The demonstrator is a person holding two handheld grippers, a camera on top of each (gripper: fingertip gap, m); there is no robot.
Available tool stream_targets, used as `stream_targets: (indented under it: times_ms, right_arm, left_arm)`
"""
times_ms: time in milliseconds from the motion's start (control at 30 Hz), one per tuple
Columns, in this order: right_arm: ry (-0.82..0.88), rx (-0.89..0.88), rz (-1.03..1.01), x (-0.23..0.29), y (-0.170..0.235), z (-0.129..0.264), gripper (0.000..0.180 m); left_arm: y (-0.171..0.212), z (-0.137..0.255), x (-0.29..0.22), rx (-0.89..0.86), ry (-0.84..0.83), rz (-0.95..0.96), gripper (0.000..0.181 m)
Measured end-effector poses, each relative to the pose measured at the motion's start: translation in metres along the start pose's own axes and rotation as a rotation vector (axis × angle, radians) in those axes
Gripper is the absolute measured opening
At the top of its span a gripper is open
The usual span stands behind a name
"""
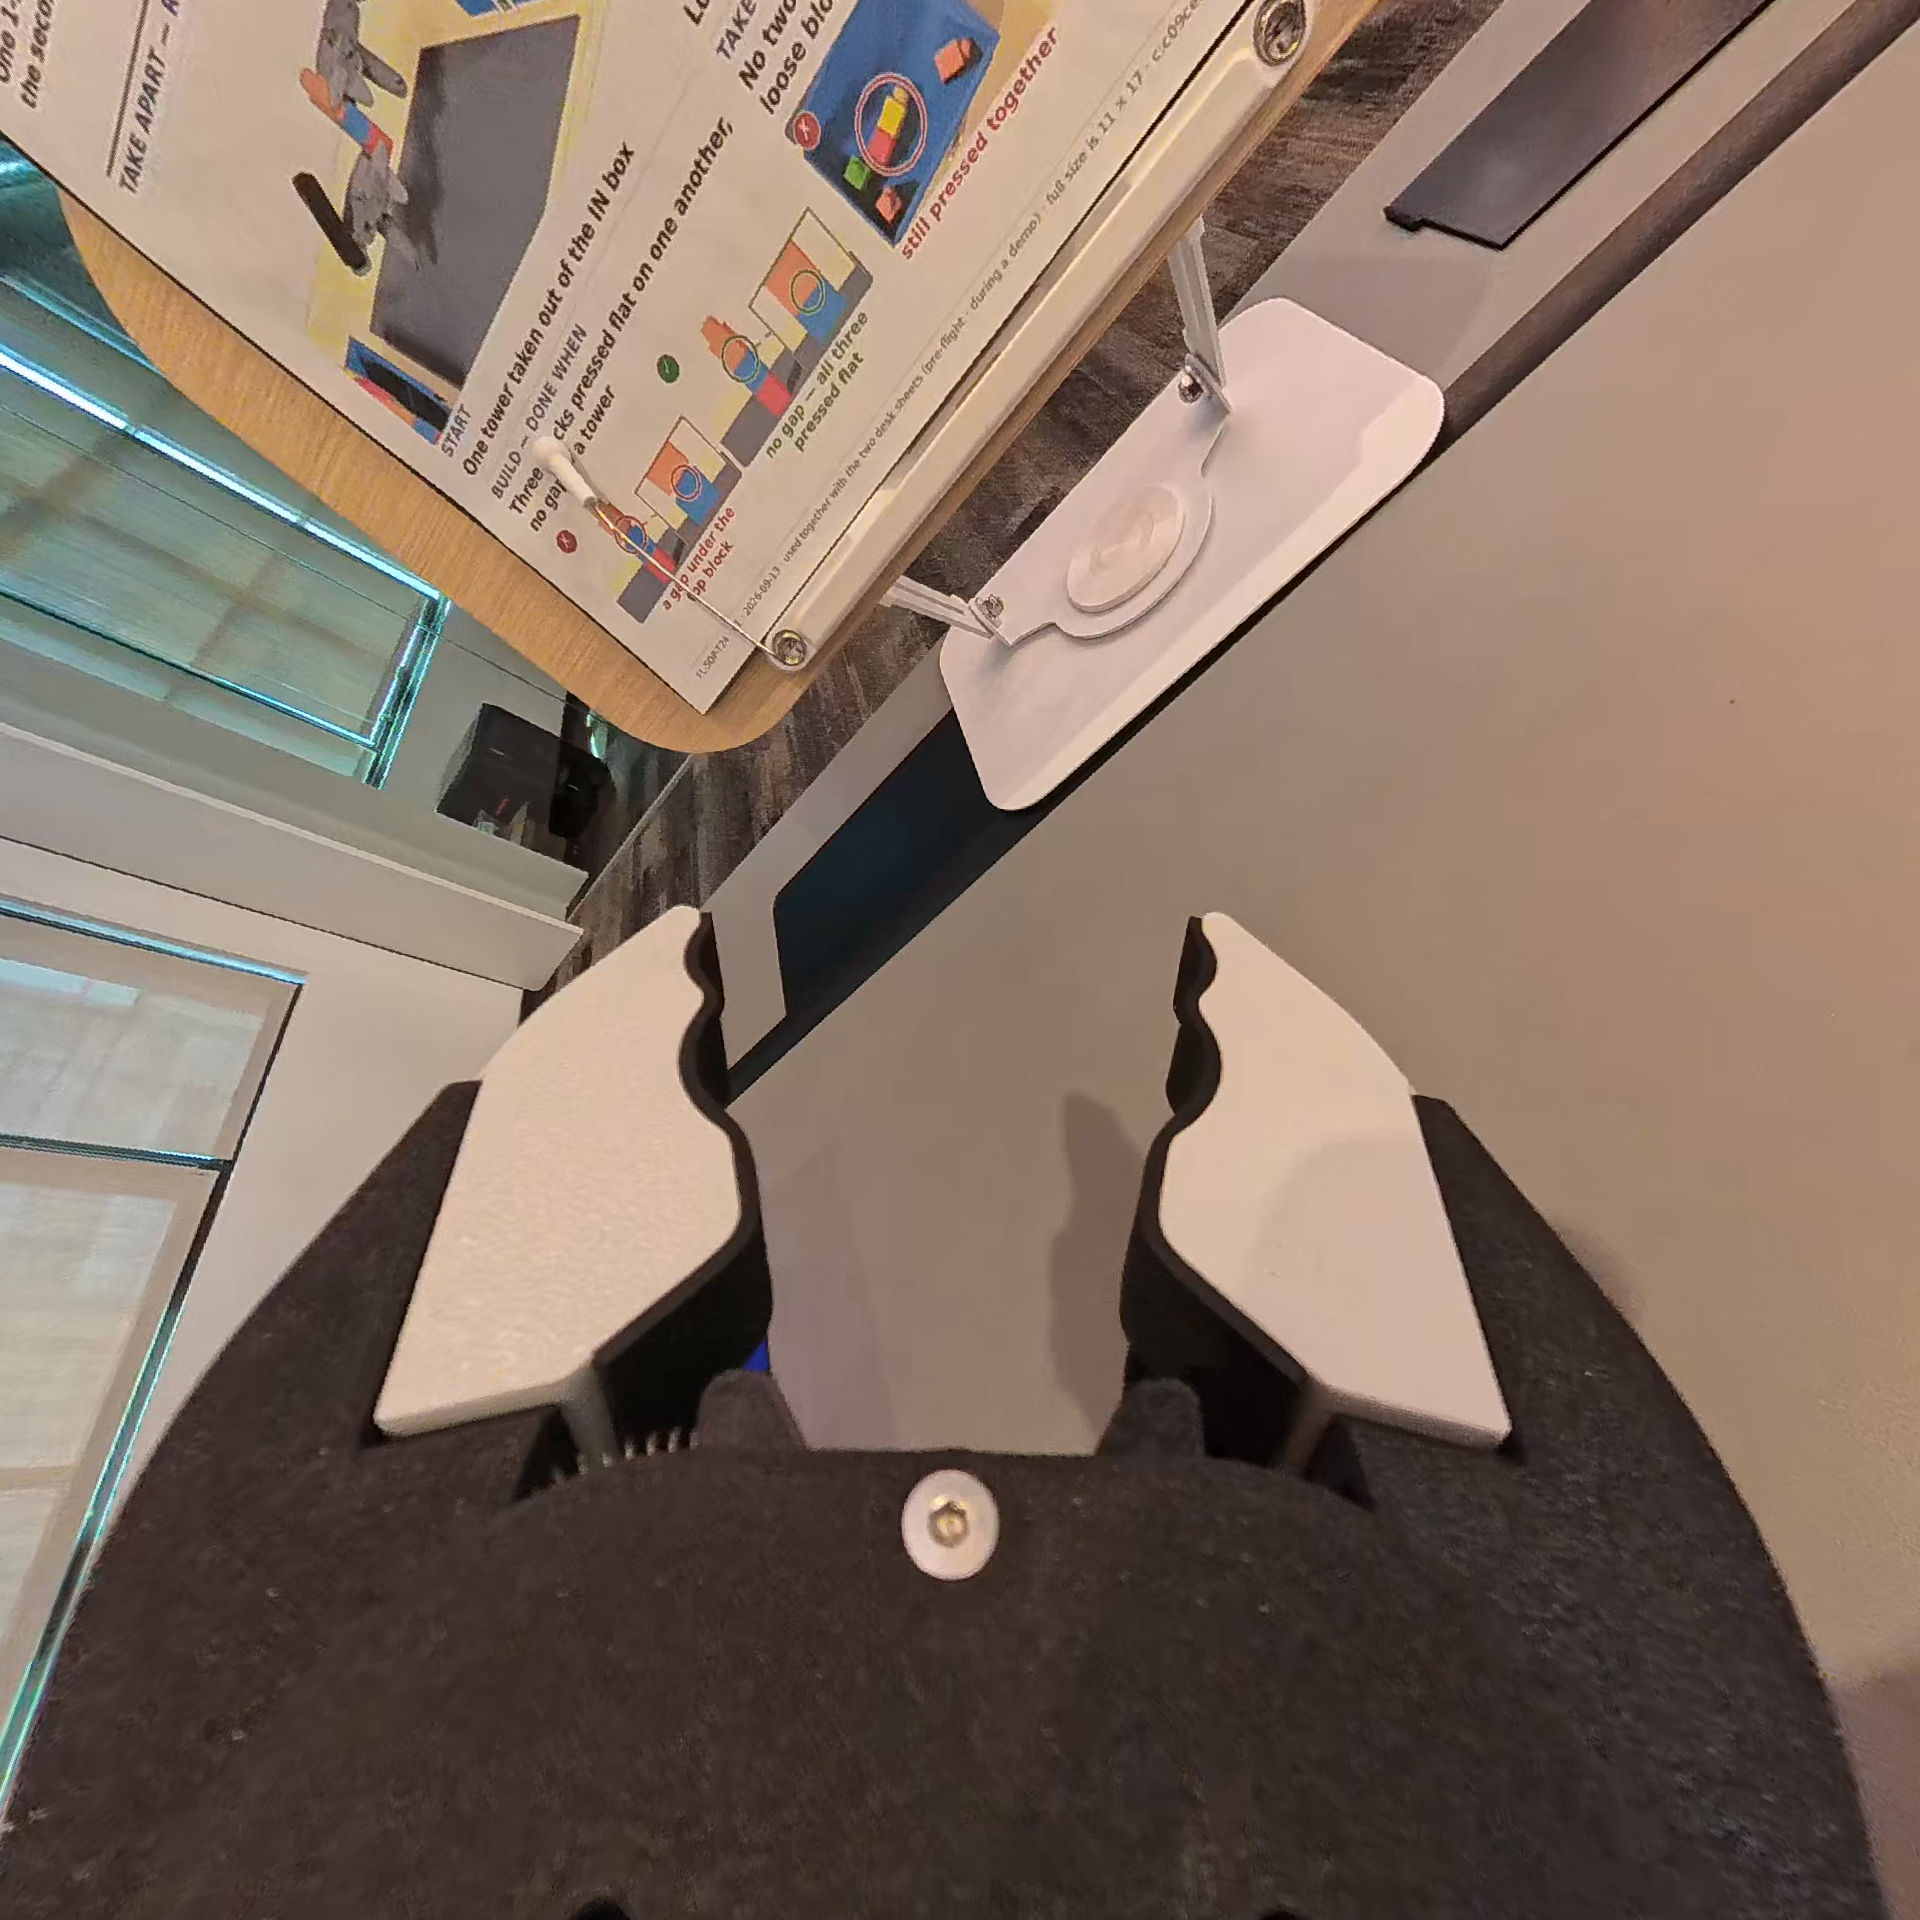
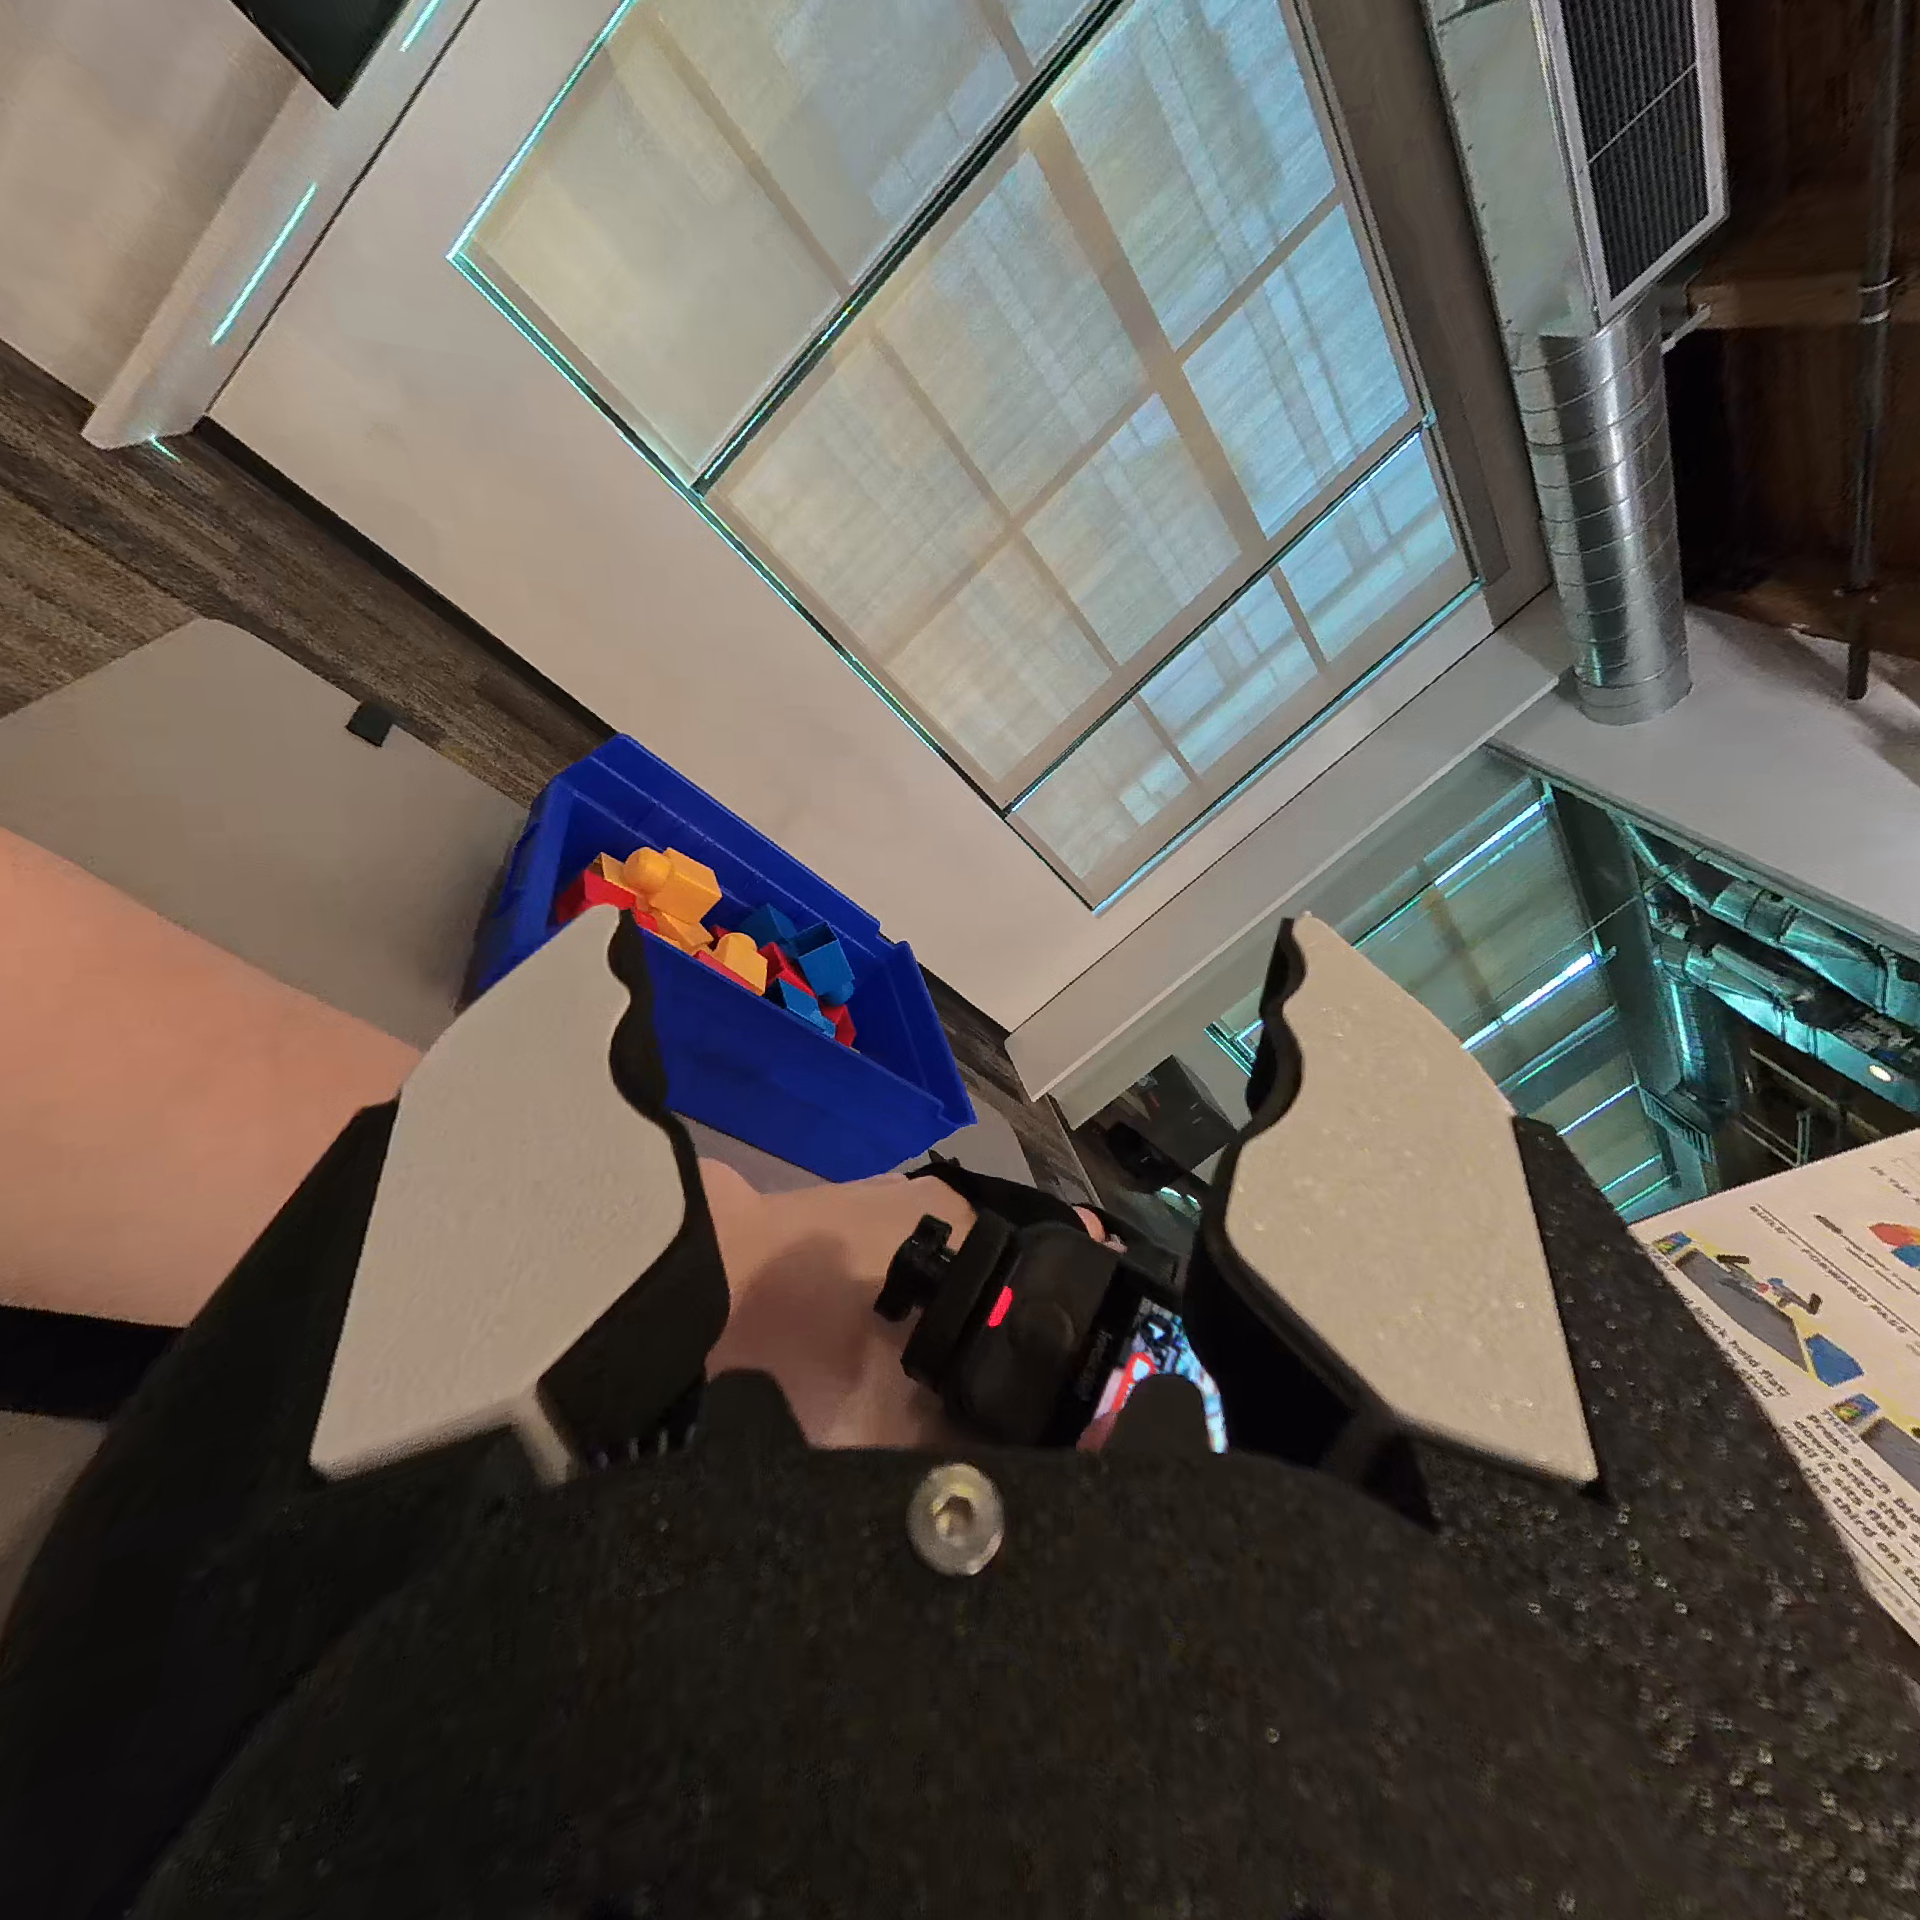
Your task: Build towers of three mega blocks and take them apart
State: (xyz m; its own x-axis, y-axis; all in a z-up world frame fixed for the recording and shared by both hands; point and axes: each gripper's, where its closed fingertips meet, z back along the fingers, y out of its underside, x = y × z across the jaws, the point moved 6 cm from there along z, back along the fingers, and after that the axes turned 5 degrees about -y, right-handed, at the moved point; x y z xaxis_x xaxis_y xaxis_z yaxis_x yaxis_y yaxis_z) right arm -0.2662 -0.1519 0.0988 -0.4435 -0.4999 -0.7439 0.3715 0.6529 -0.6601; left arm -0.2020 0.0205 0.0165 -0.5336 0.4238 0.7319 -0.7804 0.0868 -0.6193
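Grey tabletop (image 1: 1455, 1039) fills the left wrist view; the left gripper (image 1: 945, 997) is spread wide, empty. Right wrist view: right gripper (image 2: 951, 997) likewise wide and empty, mega blocks (image 2: 717, 935) heaped in the blue bin (image 2: 790, 1081) beyond. No tower started; next, reach into the bin.

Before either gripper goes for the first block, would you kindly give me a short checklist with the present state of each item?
1. Left gripper open and empty: ok.
2. Right gripper open and empty: ok.
3. Blue bin holds loose blocks in orange, red and blue: ok.
4. Right gripper aimed at the bin: not ok, it looks tilted up towards the window.
5. Bare grey tabletop ahead of the left gripper for building: ok.
6. Any tower already built: cannot tell.
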Motion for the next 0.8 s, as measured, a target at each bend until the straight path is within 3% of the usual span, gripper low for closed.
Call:
stream_targets:
  times_ms: [267,500,700,800]
  right_arm:
    - [0.003,0.025,-0.017,-0.002,0.005,-0.002,0.11]
    - [0.05,-0.042,-0.011,-0.018,-0.02,0.016,0.11]
    - [0.208,-0.051,-0.084,-0.066,-0.012,0.056,0.11]
    - [0.377,0.01,-0.205,-0.106,0.019,0.09,0.109]
  left_arm:
    - [0.003,-0.002,-0.003,0.02,0.003,-0.017,0.084]
    - [0.002,-0.001,0.003,-0.006,0.02,0.032,0.084]
    - [-0.003,0.008,0.027,-0.129,0.08,0.239,0.085]
    - [-0.008,0.023,0.054,-0.264,0.097,0.398,0.085]
